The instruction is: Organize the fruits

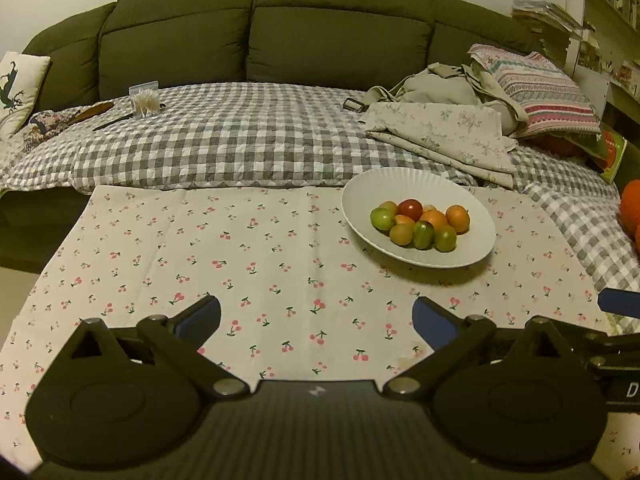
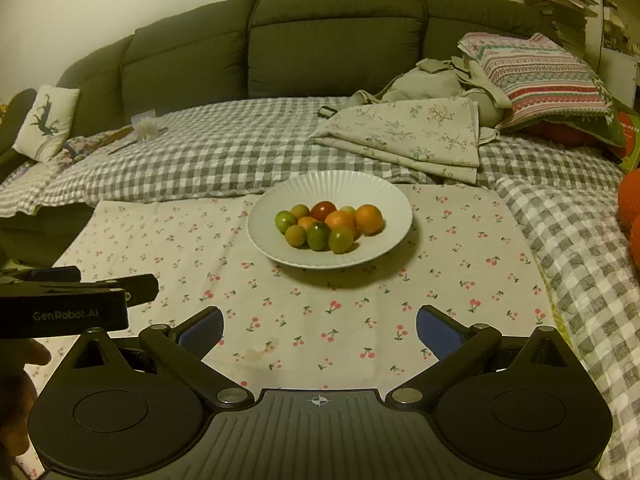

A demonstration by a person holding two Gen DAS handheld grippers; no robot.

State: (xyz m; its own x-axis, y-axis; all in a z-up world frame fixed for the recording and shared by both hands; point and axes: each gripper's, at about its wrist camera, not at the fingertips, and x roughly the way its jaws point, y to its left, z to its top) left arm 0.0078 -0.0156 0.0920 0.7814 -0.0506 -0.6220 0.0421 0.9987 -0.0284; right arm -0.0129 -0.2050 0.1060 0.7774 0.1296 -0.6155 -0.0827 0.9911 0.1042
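Note:
A white fluted plate [image 1: 400,184] [image 2: 340,184] sits on the cherry-print cloth [image 1: 240,248] [image 2: 460,248]. It holds several small fruits in a heap: green ones [image 1: 382,219] [image 2: 318,237], orange ones [image 1: 457,218] [image 2: 369,219] and a red one [image 1: 411,209] [image 2: 323,211]. My left gripper [image 1: 318,318] hovers open over the cloth, with the plate ahead and to the right, nothing between its blue pads. My right gripper [image 2: 320,328] is open too, empty, with the plate straight ahead. The left gripper's body [image 2: 72,304] shows at the left edge of the right wrist view.
A checked quilt [image 1: 240,136] [image 2: 224,160] lies behind the cloth before a green sofa [image 1: 260,32] [image 2: 320,40]. Folded floral fabric [image 1: 440,136] [image 2: 408,136], a striped pillow [image 1: 540,88] [image 2: 540,76] and a toothpick box [image 1: 145,100] [image 2: 145,126] rest on it. Orange objects [image 1: 631,208] [image 2: 630,200] sit far right.

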